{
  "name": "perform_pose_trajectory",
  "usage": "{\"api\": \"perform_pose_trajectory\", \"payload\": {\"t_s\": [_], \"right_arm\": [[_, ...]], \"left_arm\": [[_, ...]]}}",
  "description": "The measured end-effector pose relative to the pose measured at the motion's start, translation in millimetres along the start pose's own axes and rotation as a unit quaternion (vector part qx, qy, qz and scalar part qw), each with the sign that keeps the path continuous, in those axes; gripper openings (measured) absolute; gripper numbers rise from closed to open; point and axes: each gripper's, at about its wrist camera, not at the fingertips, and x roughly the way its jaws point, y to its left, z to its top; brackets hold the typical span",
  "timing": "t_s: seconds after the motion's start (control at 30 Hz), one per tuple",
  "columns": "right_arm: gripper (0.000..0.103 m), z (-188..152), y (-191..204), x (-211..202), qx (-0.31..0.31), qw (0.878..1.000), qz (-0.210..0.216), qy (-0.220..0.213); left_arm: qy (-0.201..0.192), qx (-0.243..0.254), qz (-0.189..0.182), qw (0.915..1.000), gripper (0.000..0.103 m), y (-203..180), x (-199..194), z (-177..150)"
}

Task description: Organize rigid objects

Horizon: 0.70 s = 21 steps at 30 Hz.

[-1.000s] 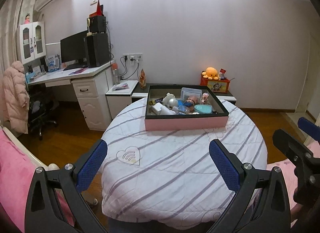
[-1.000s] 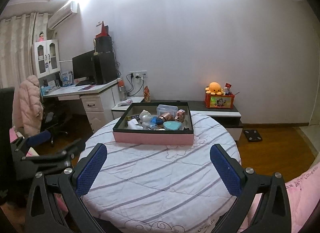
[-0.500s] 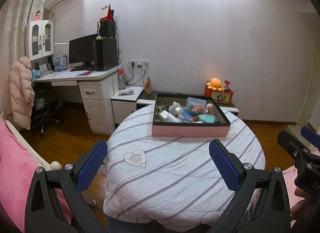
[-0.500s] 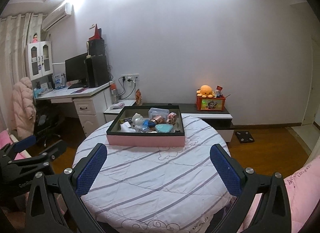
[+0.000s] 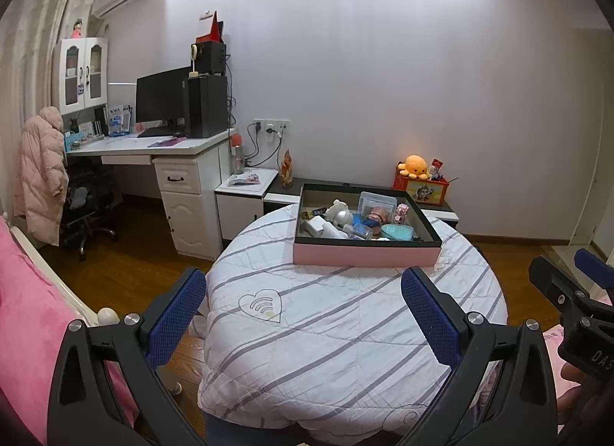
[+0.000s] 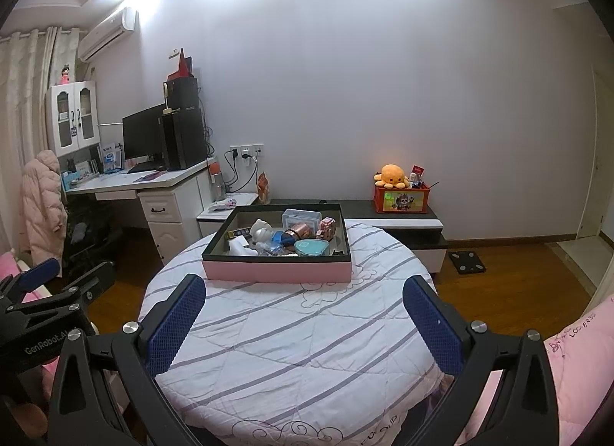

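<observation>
both grippers wide open, empty: left gripper (image 5: pixel 303 315), right gripper (image 6: pixel 304 315), at the table's (image 6: pixel 307 331) near edge. pink tray (image 6: pixel 277 271) of jumbled objects sits at far edge, dead ahead, long axis crosswise. right looks slightly nearer.

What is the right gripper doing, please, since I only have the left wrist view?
Observer: The right gripper is open, with nothing between its fingers, facing the table.
Operator: Thank you. Is anything on the floor to the right of the table?
Observer: Yes, a black scale lies on the wooden floor there.
</observation>
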Motion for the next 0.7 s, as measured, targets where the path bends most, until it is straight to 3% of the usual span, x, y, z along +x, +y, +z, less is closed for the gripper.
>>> {"api": "perform_pose_trajectory", "payload": {"t_s": [0.7], "right_arm": [[0.103, 1.0, -4.2, -1.8, 0.003, 1.000, -0.001, 0.001]], "left_arm": [[-0.003, 0.012, -0.005, 0.9999, 0.103, -0.9, -6.0, 1.0]]}}
